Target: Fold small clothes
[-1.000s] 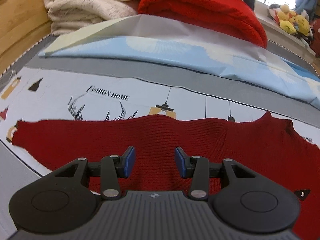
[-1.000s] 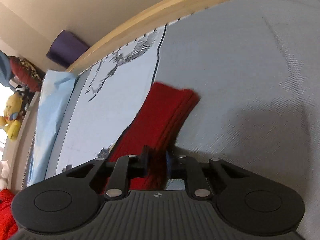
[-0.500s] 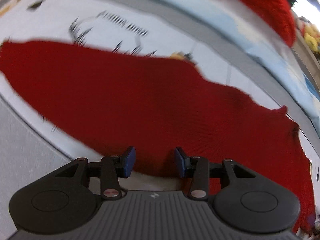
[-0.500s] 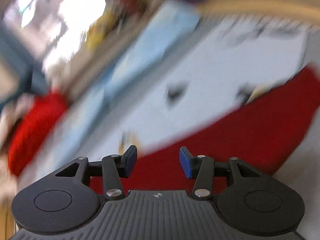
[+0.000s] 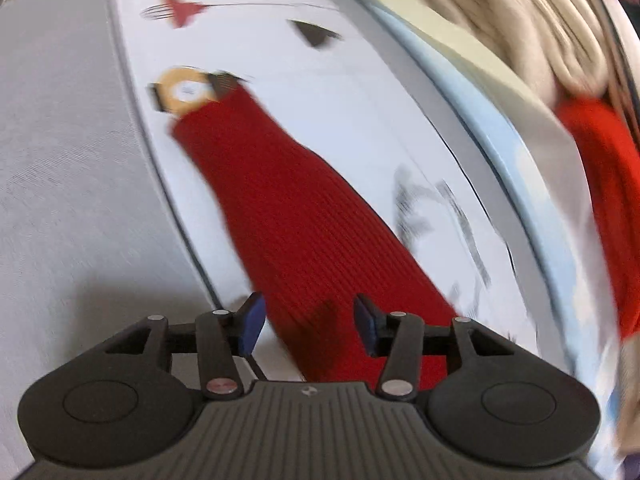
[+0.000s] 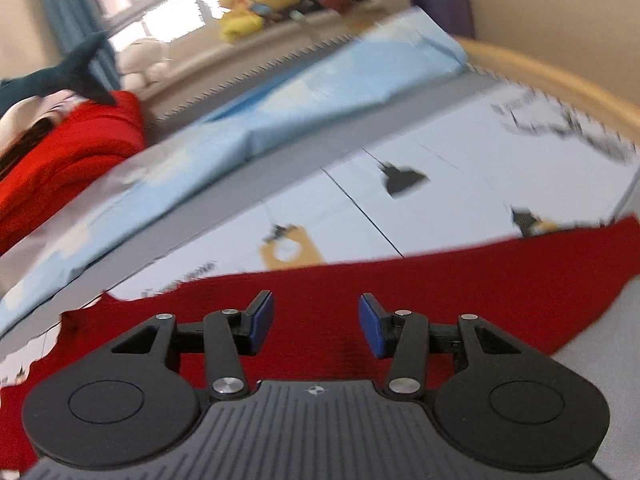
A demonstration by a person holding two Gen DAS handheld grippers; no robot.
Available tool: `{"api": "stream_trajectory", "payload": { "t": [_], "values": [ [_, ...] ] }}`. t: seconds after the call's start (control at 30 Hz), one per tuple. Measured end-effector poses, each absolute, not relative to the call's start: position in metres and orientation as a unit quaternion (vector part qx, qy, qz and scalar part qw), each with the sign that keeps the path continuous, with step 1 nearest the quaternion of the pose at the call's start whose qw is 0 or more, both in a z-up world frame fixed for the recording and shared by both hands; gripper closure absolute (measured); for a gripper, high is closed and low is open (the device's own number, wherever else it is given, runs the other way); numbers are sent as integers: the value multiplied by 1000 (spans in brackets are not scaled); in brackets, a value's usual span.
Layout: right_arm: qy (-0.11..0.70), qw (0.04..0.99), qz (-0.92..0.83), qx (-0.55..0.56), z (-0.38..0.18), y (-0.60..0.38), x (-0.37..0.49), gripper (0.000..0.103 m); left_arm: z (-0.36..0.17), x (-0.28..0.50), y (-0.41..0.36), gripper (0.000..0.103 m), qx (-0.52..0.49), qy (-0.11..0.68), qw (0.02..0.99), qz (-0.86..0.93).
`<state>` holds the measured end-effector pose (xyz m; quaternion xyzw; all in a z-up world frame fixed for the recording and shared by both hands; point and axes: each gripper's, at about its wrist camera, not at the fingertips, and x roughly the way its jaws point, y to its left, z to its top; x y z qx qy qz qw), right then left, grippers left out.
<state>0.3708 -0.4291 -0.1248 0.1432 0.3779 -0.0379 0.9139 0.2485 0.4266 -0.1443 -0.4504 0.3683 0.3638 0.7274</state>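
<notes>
1. While both views smear with motion, the red sweater [image 5: 304, 216] lies flat on the printed sheet [image 5: 320, 92] of a bed, one long sleeve running away from the left gripper [image 5: 306, 326] towards an orange lamp print [image 5: 186, 90].
2. The left gripper's jaws stand apart over the near end of that sleeve, gripping nothing; the right gripper [image 6: 316, 326] has its jaws apart too, low over the sweater's body [image 6: 400, 300], also empty.
3. Risks, as I judge them:
   - With the jaws this wide and the knit flat, a pinch may catch only one layer, or the sheet beneath, and drag the bedding along.
   - A grab made mid-sleeve instead of at the cuff would likely fold it crooked.
   - The loose knit can stretch or slip from the pads [image 5: 252, 326] if lifted fast.
4. Hard to read:
   - Each gripper's body hides the cloth just under it, so I cannot tell whether the fingertips touch the sweater.
   - The sleeve's cuff is blurred against the lamp print.
   - The sweater's left edge in the right view is ragged with blur, and its hem is cut off.
   - A blue cloth [image 6: 280, 112] and a red pile [image 6: 68, 152] lie beyond, well apart.
</notes>
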Motion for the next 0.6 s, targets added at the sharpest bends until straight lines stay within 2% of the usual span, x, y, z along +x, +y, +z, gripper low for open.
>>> {"api": "stream_trajectory", "payload": {
  "t": [0.17, 0.27, 0.3, 0.33, 0.37, 0.53, 0.6],
  "values": [
    [349, 927, 3, 140, -68, -398, 341, 54, -163, 224, 468, 50, -495, 337, 712, 367],
    [336, 934, 37, 118, -35, -382, 314, 52, -165, 226, 474, 50, -488, 330, 736, 335],
    [330, 937, 46, 109, -26, -378, 303, 51, -166, 227, 475, 54, -484, 329, 743, 324],
    [326, 939, 52, 99, -19, -375, 292, 49, -167, 227, 478, 79, -480, 328, 750, 315],
    [322, 941, 55, 88, -13, -374, 278, 48, -167, 226, 479, 90, -473, 333, 756, 307],
    [341, 936, 46, 79, -20, -388, 225, 47, -140, 208, 469, 91, -376, 314, 798, 352],
    [362, 928, 30, 84, -37, -398, 212, 47, -136, 206, 463, 88, -368, 336, 785, 367]
  ]
}}
